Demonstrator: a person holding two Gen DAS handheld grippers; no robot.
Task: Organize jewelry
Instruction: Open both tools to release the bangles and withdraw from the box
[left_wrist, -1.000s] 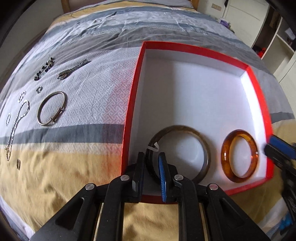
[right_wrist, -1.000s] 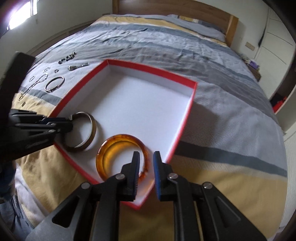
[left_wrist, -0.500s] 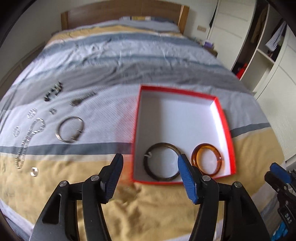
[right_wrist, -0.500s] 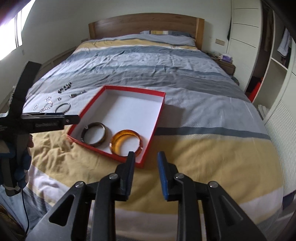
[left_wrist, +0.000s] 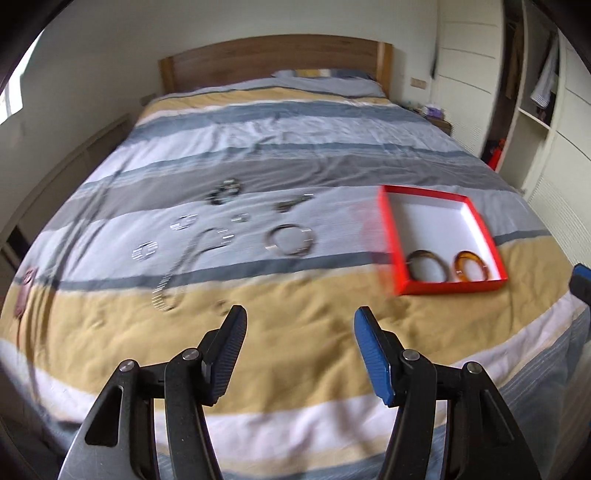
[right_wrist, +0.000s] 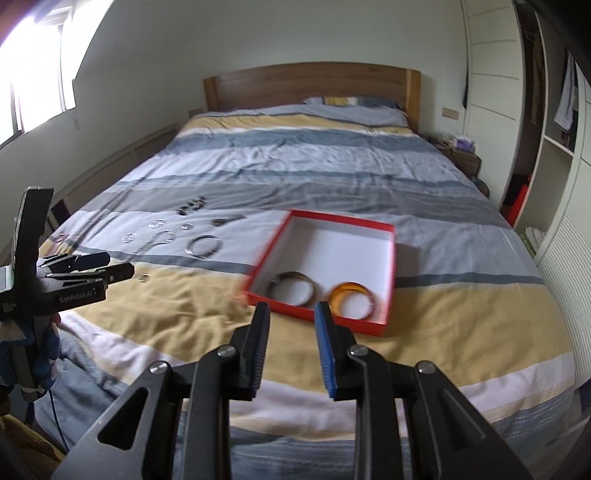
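With my left gripper (left_wrist: 300, 349) and right gripper (right_wrist: 291, 341) both parted and empty, I should next approach the silver bangle (left_wrist: 290, 240), ahead of my left jaws, squarely across its rim.

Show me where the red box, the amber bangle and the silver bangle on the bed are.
red box (right_wrist: 390, 271), right wrist view, on its right wall
amber bangle (right_wrist: 368, 298), right wrist view, on its right rim
silver bangle (left_wrist: 309, 240), left wrist view, on its right rim

- Soft daylight floods in from the window (right_wrist: 33, 74), which glares white.
- Jewellery and red box (left_wrist: 443, 243) smear with motion blur.
- Fisheye bends walls; corners go black.
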